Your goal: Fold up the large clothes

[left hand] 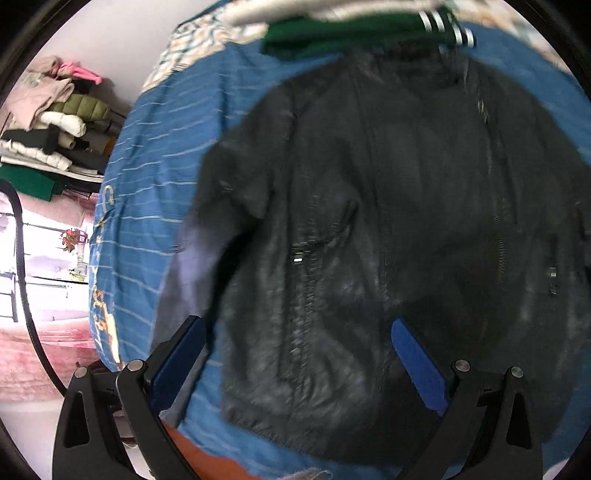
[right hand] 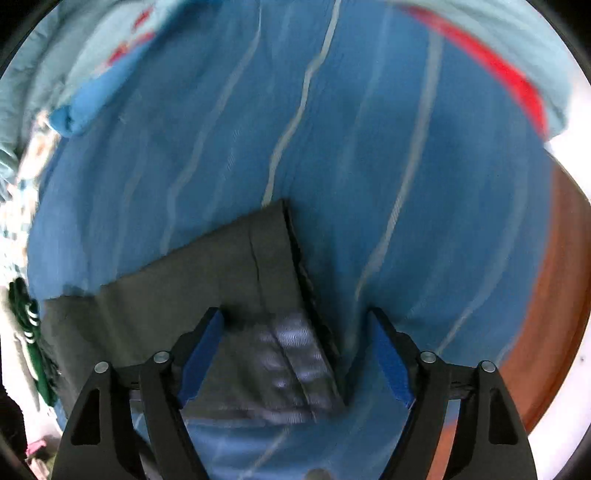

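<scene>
A black jacket (left hand: 369,206) lies spread front-up on the blue striped bedcover (left hand: 155,155), and both hands seem to be coming in for the first fold. The left gripper (left hand: 295,354) hangs above the jacket's lower front, its blue pads wide apart and closed on nothing. The right gripper (right hand: 295,354), pointing straight down, is likewise spread, and the sleeve end (right hand: 258,266) lies directly under and ahead of its gap, not yet pinched. Next, I would judge, each needs to settle onto an edge and close before carrying it across. Beyond the left gripper a green garment with white stripes (left hand: 354,33) lies at the collar; far off to its left a shelf (left hand: 55,162) holds stacked clothes.
</scene>
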A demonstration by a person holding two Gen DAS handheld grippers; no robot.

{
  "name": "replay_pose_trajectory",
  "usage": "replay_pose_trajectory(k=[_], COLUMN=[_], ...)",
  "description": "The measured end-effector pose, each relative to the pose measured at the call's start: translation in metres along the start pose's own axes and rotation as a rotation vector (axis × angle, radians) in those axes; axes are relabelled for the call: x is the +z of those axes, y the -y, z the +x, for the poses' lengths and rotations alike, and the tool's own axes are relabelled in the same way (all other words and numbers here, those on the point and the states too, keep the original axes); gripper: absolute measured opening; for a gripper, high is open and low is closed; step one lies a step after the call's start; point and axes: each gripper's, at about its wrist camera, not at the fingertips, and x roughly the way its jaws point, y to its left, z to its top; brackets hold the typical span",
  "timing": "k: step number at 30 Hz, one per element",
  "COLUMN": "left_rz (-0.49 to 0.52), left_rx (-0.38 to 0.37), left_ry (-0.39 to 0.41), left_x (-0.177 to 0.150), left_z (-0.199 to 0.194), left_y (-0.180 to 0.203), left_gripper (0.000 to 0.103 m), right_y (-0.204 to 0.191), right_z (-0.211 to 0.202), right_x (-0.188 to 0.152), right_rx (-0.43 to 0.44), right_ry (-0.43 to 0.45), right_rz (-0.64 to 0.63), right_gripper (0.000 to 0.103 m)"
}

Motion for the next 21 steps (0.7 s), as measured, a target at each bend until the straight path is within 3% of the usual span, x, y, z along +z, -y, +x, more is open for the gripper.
replay_pose_trajectory(k=[2,3,4,7,10,13,18,21], left_rz=[0.002,0.003,0.009,0.024,0.046,0.074,0.045,0.030], left_rx=[0.002,0.000,-0.003,-0.015,-0.028,-0.030,-0.077,-0.081], left_ry=[0.003,0.011,0.020,0.042,0.063,0.069,0.054,0.077], left_x=[0.007,0.010,0.011,0.017,0.019,0.019,0.024,0.027], left_z=[0.010,0.013,0.016,0.021,0.024,0.031,0.034,0.031], left_y=[0.014,0.018,0.023,0.036,0.042,0.042,0.027,0.016], left_gripper=[0.103,0.103,0.103,0.103,0.103,0.103,0.103,0.103], right_y=[-0.014,-0.020,-0.027,-0.040,-0.027,-0.019,-0.076,-0.124], right_z=[0.010,0.010,0.009,-0.011,-0.040,-0.078,-0.138,-0.179], right_x=[0.000,0.001,-0.001,-0.010,-0.006,0.004,0.010,0.011], right_rx=[-0.086,-0.107,-0.116,-0.192,-0.186,-0.124,-0.054,0.037], right_ry=[0.008,0.015,0.027,0.067,0.104,0.167,0.266,0.294], right_rz=[-0.056,-0.078,-0.105,-0.181,-0.128,-0.077,-0.151,-0.213], right_gripper=[0.082,0.069,0.049,0.020,0.014,0.012,0.009,0.008])
